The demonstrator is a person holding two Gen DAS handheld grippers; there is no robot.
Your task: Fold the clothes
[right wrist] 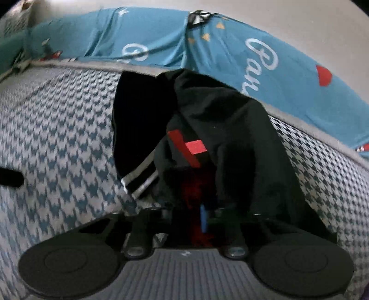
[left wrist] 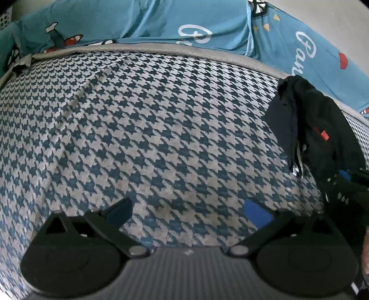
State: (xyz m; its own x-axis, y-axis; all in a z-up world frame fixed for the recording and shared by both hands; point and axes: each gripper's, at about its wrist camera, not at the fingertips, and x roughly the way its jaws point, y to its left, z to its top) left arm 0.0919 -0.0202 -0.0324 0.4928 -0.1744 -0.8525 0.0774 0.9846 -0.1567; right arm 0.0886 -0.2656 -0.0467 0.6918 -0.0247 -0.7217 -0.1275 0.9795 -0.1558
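Surface: a houndstooth-patterned cover [left wrist: 161, 129] in dark blue and grey is spread out flat, edged at the far side by a grey border; whether it is a bed or a cushion cannot be told.

Backdrop: a teal printed fabric [left wrist: 161, 20] with white script lettering and small red and orange shapes is seen behind the grey border.

Garment: a black garment [right wrist: 219, 120] with a red patch and a black-and-white striped cuff is bunched up in a heap near the far edge of the houndstooth cover, its upper folds reaching the grey border.

Left hand-held gripper: the left hand-held gripper [left wrist: 188, 211] is held over bare houndstooth cover with its jaws spread wide apart and nothing between them; a blue pad is visible on its right finger.

Garment relative to left hand-held gripper: the black garment is seen at the right edge of the left wrist view, well apart from the left fingers and not touched by them.

Right hand-held gripper: the right hand-held gripper [right wrist: 203, 219] is nearly closed, its fingers drawn together and buried in the near folds of the black garment, with a sliver of blue pad showing between dark cloth; the cloth is pinched there.

Garment relative to right hand-held gripper: the heap is draped directly ahead of and over the right fingertips, the striped cuff hanging just to their left.
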